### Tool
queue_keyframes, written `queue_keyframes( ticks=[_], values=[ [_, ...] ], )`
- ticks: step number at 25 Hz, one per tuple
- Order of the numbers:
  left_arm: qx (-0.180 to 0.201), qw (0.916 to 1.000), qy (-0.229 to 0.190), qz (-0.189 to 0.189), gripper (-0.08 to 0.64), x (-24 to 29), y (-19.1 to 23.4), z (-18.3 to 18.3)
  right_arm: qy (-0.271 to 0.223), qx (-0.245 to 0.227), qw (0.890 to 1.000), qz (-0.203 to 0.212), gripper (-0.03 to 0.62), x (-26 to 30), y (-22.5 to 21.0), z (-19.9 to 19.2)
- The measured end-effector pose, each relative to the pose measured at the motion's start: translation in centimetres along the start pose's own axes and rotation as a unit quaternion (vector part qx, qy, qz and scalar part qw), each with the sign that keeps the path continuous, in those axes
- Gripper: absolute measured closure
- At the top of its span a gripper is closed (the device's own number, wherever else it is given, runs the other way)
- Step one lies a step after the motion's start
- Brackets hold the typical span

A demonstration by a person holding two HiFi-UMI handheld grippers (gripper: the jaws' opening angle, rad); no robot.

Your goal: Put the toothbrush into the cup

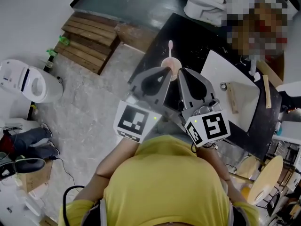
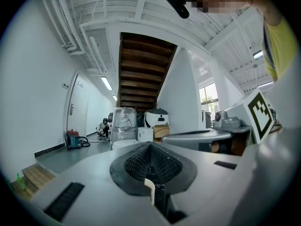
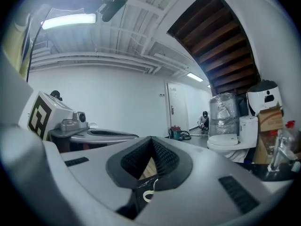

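Note:
In the head view a pinkish cup [image 1: 171,68] stands on the black counter [image 1: 188,46], and a toothbrush [image 1: 170,47] sticks upright out of it, head up. My left gripper [image 1: 163,74] is just near-left of the cup and my right gripper [image 1: 184,75] just near-right of it. Both point up and away from the counter. In the left gripper view the left gripper [image 2: 151,163] has its jaws together with nothing between them. The right gripper view shows the same for the right gripper [image 3: 151,160]. Neither gripper view shows the cup clearly.
A white sink basin [image 1: 244,109] lies right of the cup, with a wooden stick [image 1: 232,98] on it. A toilet [image 1: 202,1] stands beyond the counter. Wooden steps [image 1: 89,39] and a white appliance [image 1: 28,81] are on the floor at left. A round wooden stool [image 1: 265,178] is lower right.

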State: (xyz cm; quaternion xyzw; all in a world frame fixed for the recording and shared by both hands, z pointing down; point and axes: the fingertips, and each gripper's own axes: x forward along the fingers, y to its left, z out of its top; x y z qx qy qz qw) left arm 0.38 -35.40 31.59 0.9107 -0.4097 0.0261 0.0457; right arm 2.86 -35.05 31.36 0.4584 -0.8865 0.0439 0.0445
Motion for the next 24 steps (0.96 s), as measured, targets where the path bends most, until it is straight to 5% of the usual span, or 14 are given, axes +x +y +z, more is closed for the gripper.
queue_keyframes(
  ticks=[24],
  values=[
    [-0.003,1.0,0.001,-0.008,0.551,-0.9,-0.8,-0.1,0.002,0.004,1.0,0.008,0.575,-0.6,1.2,-0.1]
  ],
)
